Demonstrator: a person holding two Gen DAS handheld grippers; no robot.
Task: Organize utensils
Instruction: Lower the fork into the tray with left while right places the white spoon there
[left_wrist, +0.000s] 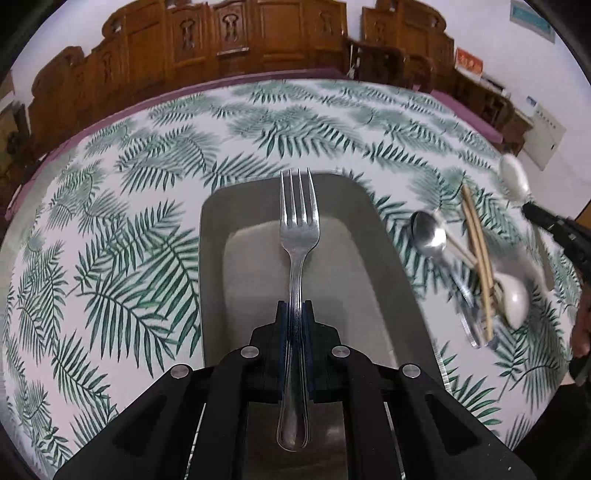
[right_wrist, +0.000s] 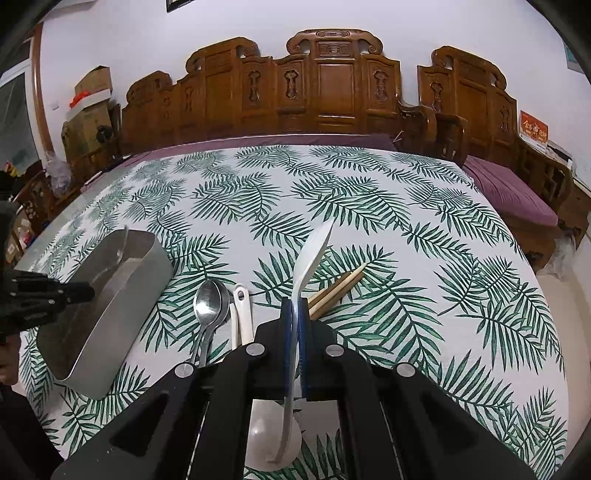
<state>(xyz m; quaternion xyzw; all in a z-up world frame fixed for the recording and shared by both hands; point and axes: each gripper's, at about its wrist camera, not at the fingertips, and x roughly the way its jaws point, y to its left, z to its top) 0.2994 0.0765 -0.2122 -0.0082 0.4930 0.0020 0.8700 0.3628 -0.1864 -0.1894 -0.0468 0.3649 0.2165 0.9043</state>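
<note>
Item 1. Left tool (left_wrist: 295, 314): jaws drawn narrow on the handle of a steel fork (left_wrist: 298, 236). The tines point toward 12 o'clock and the handle end trails back past the pads toward 6. The fork hangs above the grey rectangular tray (left_wrist: 369, 236), over its middle and clear of its floor.

Item 2. Right tool (right_wrist: 295, 310): jaws drawn narrow on a white ceramic spoon (right_wrist: 312, 254), gripped edge-on. One end rises toward 12 o'clock; the other curves back under the tool toward 6. In the left wrist view this spoon (left_wrist: 515, 179) shows at 2 o'clock, raised off the table, with the right tool (left_wrist: 554, 225) behind it.

Item 3. Table (right_wrist: 369, 206), under a white cloth printed with green fern leaves. It carries the tray, which in the right wrist view (right_wrist: 122, 295) sits at 9 o'clock.

Item 4. Loose utensils lying on the cloth, between tray and right tool:
- steel spoons (right_wrist: 208, 299), two stacked, bowls toward 12 o'clock;
- a second white spoon (right_wrist: 242, 310) just beside them, its bowl lying under the right tool;
- wooden chopsticks (right_wrist: 338, 288), a pair, side by side, running toward 2 o'clock from behind the right tool.

Item 5. Carved wooden bench (right_wrist: 332, 92) beyond the table's far edge, at 12 o'clock.
</note>
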